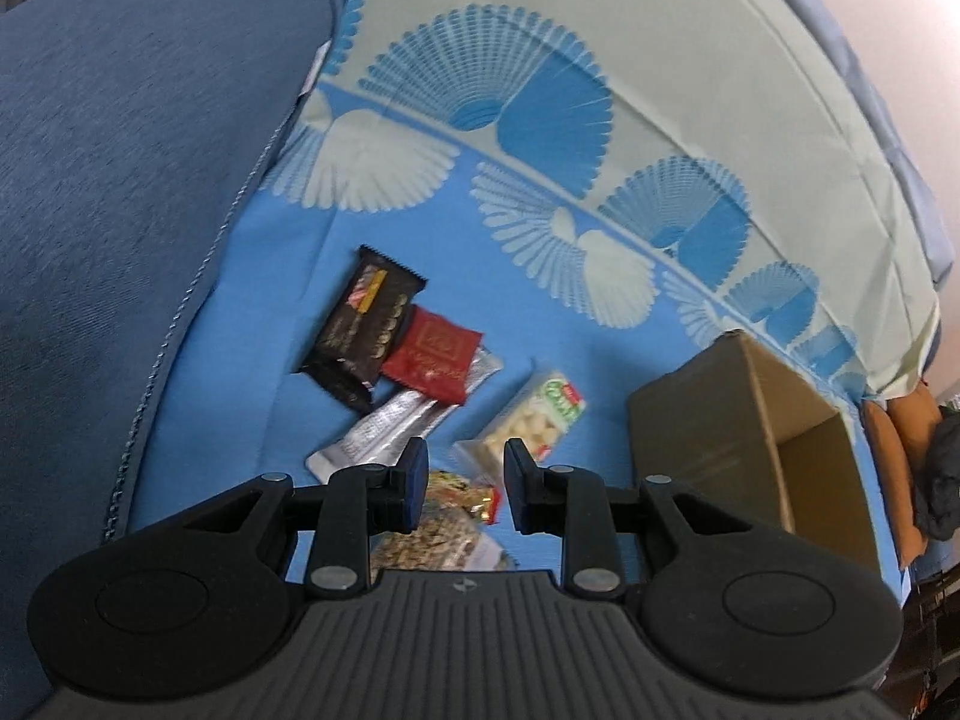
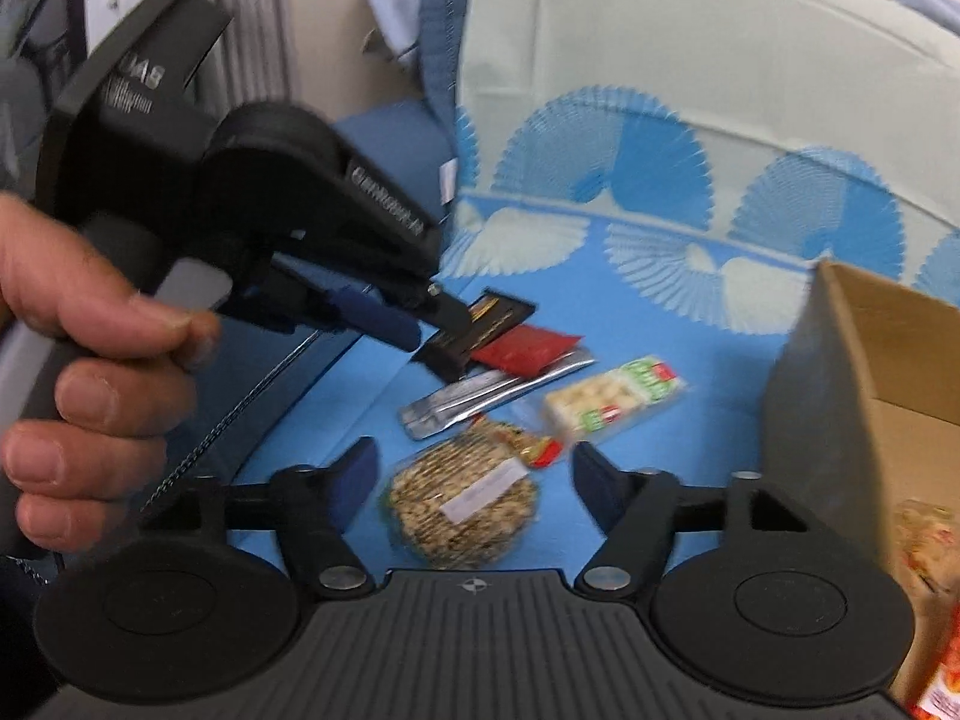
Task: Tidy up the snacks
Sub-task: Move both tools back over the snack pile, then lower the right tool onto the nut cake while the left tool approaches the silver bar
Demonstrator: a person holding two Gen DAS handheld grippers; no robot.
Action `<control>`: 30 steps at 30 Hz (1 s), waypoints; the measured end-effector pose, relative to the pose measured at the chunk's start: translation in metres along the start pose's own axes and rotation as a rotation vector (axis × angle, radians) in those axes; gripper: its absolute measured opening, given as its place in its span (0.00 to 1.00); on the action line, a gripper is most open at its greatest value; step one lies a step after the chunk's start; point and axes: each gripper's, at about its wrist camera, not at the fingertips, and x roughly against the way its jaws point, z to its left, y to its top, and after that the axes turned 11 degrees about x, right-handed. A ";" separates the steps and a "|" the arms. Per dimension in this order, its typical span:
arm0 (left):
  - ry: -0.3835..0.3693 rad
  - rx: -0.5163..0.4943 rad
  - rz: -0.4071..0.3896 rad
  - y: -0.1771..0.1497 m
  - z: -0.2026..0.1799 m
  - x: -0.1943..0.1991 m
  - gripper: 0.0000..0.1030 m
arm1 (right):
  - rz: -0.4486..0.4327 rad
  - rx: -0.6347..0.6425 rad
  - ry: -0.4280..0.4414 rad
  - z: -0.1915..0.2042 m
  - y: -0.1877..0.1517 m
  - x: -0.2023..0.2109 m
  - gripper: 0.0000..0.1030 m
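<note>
Hovering over the snacks on the blue sheet (image 1: 540, 300), my right gripper (image 2: 474, 483) stands wide open and empty above the round seed cracker (image 2: 462, 510). My left gripper (image 1: 465, 483), narrowly open, holds nothing. Beside them waits the cardboard box (image 1: 690, 438), probably for collecting.

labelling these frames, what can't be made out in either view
- Cardboard box: its floor is hidden by its own near wall in the left wrist view; the right wrist view cuts it at the edge.
- Round seed cracker pack: mostly hidden behind the left gripper in the left wrist view.
- Black snack packet: print blurred in both views.
- Orange packet: cut by the frame corner, blurred.
</note>
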 end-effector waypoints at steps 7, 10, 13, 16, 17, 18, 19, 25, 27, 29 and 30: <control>0.039 0.059 0.003 0.007 0.016 -0.001 0.33 | 0.098 0.019 0.056 0.004 -0.003 -0.044 0.90; 0.052 0.069 0.000 0.009 0.020 -0.002 0.33 | 0.131 0.035 0.063 0.010 -0.001 -0.062 0.94; 0.067 0.071 0.004 0.010 0.023 -0.005 0.33 | 0.163 0.036 0.046 0.011 -0.001 -0.076 0.94; 0.082 0.060 0.010 0.010 0.023 -0.011 0.33 | 0.197 0.022 0.043 0.010 -0.003 -0.087 0.95; 0.088 0.057 0.016 0.009 0.023 -0.014 0.33 | 0.205 0.027 0.046 0.010 -0.004 -0.090 0.95; 0.092 0.054 0.024 0.008 0.023 -0.018 0.33 | 0.219 0.033 0.050 0.010 -0.005 -0.093 0.94; 0.100 0.049 0.034 0.007 0.022 -0.023 0.35 | 0.228 0.040 0.051 0.011 -0.006 -0.094 0.94; 0.145 -0.033 0.051 -0.001 0.011 -0.045 0.55 | 0.237 0.065 0.066 0.006 -0.010 -0.088 0.77; 0.170 -0.063 0.034 -0.003 0.007 -0.049 0.70 | 0.233 0.057 0.070 0.002 -0.009 -0.083 0.77; 0.205 -0.092 0.017 -0.004 0.004 -0.054 0.77 | 0.227 0.056 0.062 -0.001 -0.007 -0.076 0.77; 0.217 -0.106 0.017 -0.005 0.002 -0.057 0.77 | 0.224 0.053 0.064 -0.003 -0.005 -0.073 0.77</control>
